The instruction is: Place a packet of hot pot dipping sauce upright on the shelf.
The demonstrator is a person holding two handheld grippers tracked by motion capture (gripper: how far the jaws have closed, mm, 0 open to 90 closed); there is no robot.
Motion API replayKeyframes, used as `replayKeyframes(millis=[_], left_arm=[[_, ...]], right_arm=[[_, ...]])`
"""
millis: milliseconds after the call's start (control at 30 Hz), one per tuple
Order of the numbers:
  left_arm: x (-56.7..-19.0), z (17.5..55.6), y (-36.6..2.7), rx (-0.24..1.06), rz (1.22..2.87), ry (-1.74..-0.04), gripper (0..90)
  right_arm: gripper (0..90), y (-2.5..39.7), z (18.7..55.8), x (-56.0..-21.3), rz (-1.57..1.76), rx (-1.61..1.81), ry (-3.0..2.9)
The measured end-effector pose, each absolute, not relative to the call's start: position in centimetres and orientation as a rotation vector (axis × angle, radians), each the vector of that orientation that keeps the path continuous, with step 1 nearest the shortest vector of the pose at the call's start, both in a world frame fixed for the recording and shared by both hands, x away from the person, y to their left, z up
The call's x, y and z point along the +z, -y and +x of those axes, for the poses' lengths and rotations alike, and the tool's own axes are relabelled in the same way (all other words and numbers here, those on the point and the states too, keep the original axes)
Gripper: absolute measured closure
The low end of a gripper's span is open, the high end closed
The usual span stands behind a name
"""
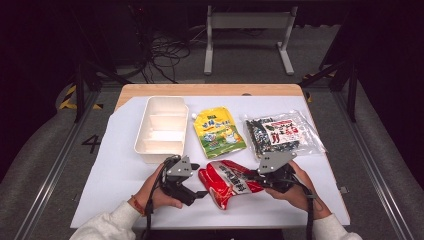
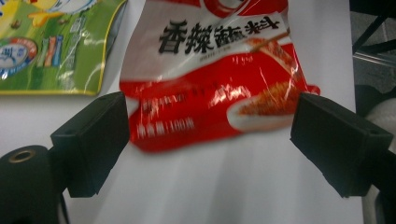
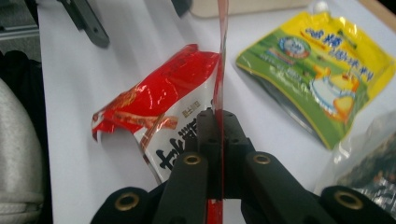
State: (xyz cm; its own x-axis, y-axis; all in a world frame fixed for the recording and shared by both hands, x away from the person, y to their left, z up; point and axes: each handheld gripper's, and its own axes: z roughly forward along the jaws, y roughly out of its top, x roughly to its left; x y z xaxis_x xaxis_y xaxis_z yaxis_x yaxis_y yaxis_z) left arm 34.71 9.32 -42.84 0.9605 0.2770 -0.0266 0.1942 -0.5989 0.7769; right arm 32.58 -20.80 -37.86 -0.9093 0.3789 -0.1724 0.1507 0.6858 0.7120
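Red sauce packet (image 1: 227, 182) at the near middle of the white table cover (image 1: 115, 170), in front of the yellow-green pouch (image 1: 219, 132). The right gripper (image 1: 260, 176) is clamped on the packet's edge, its jaws pressed together on the film in the right gripper view. The left gripper (image 1: 197, 195), jaws spread wide, sits just beside the packet's other end. A white divided tray (image 1: 161, 127) and a clear bag of dark snacks (image 1: 281, 132) lie farther back.

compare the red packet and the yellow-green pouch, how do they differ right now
The red packet is pinched at one edge by the shut right gripper; the yellow-green pouch lies untouched. The red packet is crumpled and partly lifted; the pouch lies flat. The pouch has a white spout cap; the packet shows none. Both are glossy printed food bags on the white sheet.
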Motion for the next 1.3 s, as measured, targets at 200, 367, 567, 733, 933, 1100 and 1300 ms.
replayKeyframes(millis=[200, 367, 567, 733, 933, 1100, 1300], left_arm=[[-42.4, 35.8, -7.2, 0.165, 2.231, -0.328, 10.9], [-42.2, 36.4, -7.0, 0.136, 2.2, -0.338, 14.8], [-42.1, 36.9, -6.2, 0.158, 2.223, -0.334, 23.3], [-42.3, 37.0, -5.7, 0.191, 2.267, -0.304, 43.4], [-42.3, 37.0, -6.0, 0.225, 2.246, -0.296, 84.0], [-42.2, 36.7, -6.2, 0.219, 2.247, -0.266, 90.0], [-41.9, 36.5, -7.0, 0.19, 2.187, -0.297, 90.0]], right_arm=[[89.8, 19.4, 32.7, -37.0, 0.311, 1.054, -2.579], [89.7, 18.6, 32.4, -36.4, 0.232, 1.05, -2.577], [89.7, 18.1, 32.3, -36.2, 0.189, 1.042, -2.577], [89.6, 17.9, 32.3, -35.8, 0.189, 1.07, -2.553], [89.4, 17.9, 32.3, -35.6, 0.209, 1.032, -2.526], [88.0, 17.9, 32.3, -35.6, 0.233, 1.034, -2.503], [74.0, 18.4, 32.0, -35.1, 0.291, 1.058, -2.447]])
